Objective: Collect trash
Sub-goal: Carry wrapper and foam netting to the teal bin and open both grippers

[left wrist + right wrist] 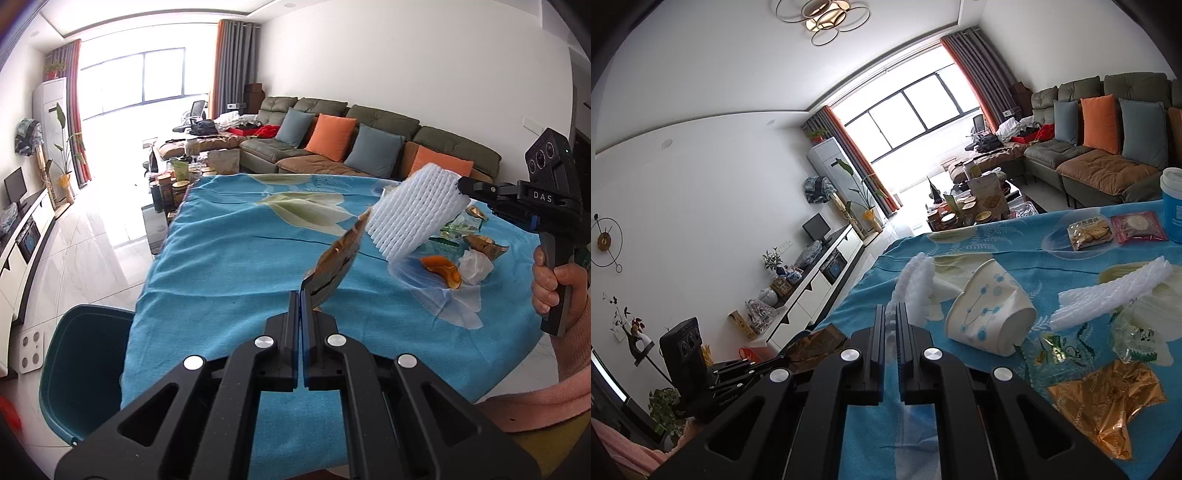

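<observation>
Both clamped: left gripper point(301, 295) on crinkled foil wrapper point(334, 264), right gripper point(891, 314) on ribbed foam net point(914, 286)

The table point(229, 266) cloth is bright blue with pale green leaves. The foam net point(413, 214) is white. The paper cup point(990, 314) is white with blue dots. One wrapper point(1108, 398) is shiny gold.

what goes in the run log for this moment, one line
left gripper: shut on brown wrapper | right gripper: shut on white foam net | both lifted
</observation>
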Motion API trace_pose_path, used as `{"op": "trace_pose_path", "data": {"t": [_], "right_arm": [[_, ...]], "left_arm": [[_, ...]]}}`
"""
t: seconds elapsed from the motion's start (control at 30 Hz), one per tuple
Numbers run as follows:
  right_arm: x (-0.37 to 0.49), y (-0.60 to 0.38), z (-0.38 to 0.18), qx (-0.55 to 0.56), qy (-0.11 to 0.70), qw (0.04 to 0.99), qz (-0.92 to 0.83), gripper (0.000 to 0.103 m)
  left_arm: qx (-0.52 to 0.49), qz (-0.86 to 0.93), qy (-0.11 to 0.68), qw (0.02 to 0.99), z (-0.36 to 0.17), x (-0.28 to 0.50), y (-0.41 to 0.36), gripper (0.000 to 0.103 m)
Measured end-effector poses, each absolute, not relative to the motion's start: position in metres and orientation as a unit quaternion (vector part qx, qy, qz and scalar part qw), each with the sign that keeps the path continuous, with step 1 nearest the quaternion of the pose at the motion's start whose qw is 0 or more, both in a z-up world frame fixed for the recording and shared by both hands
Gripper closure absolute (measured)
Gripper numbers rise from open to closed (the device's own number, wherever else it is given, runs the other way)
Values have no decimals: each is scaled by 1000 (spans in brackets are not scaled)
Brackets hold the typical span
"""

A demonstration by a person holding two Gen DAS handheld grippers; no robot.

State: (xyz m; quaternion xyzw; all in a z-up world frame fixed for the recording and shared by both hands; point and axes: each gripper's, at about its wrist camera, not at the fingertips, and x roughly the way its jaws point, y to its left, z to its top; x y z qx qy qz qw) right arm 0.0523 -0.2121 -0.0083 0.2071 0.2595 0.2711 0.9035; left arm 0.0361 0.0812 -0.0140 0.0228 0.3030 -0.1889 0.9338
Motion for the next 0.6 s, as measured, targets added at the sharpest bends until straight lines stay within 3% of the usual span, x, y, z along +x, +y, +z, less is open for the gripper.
{"op": "trace_pose_path", "data": {"t": [0.6], "right_arm": [[79, -141, 1, 200, 272, 872, 355, 98]], "left_arm": [[4, -73, 284, 956, 3, 10, 163, 101]]}}
